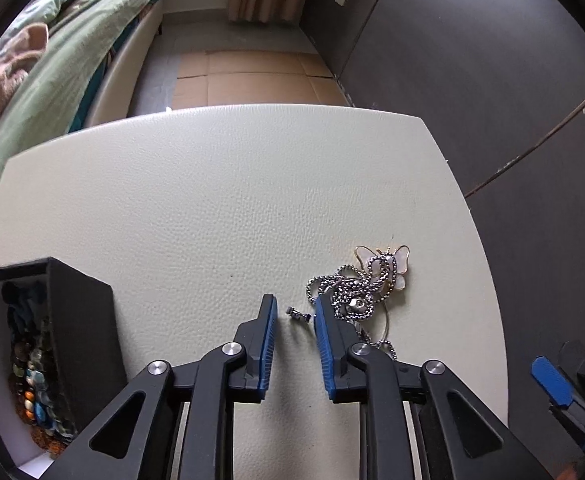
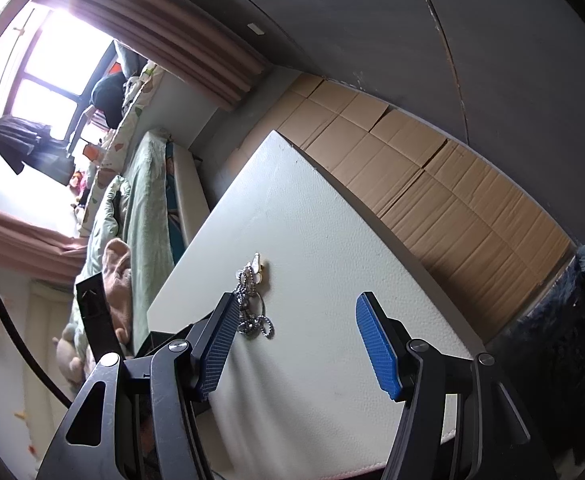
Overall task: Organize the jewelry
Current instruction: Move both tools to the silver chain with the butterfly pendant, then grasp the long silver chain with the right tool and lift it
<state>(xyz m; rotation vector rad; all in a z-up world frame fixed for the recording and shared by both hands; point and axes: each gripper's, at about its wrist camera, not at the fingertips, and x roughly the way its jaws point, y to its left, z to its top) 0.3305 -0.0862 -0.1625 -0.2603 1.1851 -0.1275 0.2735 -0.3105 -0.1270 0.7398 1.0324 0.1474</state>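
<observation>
We find a small metal piece (image 1: 297, 315), possibly a ring or clasp, lying on the cream table (image 1: 212, 200) directly between the fingers of the left gripper (image 1: 294, 312). Its jaws are spread and grip nothing. Just to its right lies a tangle of steel chain (image 1: 344, 292) draped over a butterfly pendant (image 1: 388, 264); the right-hand finger touches or overlaps the edge of that chain.

We judge the step in hand to be picking up the small piece. To do it well, the jaws should close squarely on the piece alone, with the right-hand finger kept clear of the chain, lest the whole tangle be dragged along. The piece is low and hard; a low, level pinch suits it best.

To the left stands an open black box (image 1: 80, 320) already holding beaded bracelets (image 1: 32, 380), the likely destination.

The right gripper (image 2: 296, 316) hangs near the table's edge, jaws spread wide and empty.

We cannot tell what the small piece is. The chain's lower loops are hidden behind the left gripper, and the box is cut off at the frame's edge.
</observation>
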